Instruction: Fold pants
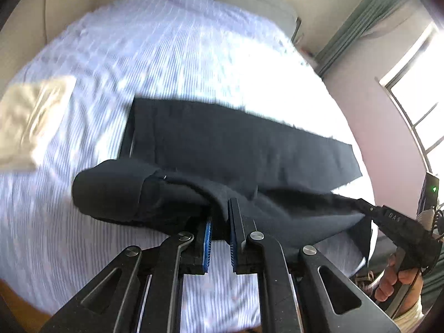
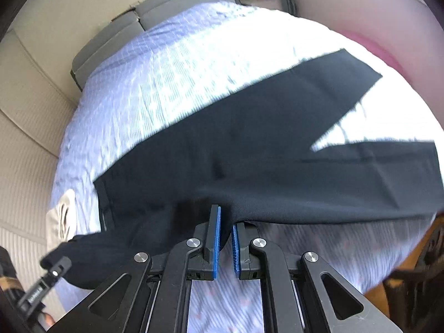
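Left wrist view: dark pants (image 1: 222, 144) lie across the striped bed (image 1: 172, 55), one leg flat and running from the waistband at left toward the hem at right, by the window side. The nearer leg is lifted along its edge by both tools. Left tool (image 1: 219, 222): blue pads set a little apart, a ridge of cloth between them near the waist end; the grip appears to be a pinch, though contact at the tips is hidden by fabric. Right tool (image 2: 225, 222): pads likewise narrowly parted, the lifted leg's edge drooping over and between them; it too seems to have hold of the pants.

Step in hand, as judged: carrying the near leg over onto the far one. To do it well, keep both tools level and the edge taut, travel across the long axis, and match inseam to inseam and hem to hem before letting go.

Long axis: waist left, hems right, legs splayed in a narrow V. A folded cream cloth (image 1: 30, 119) lies well apart at the left.
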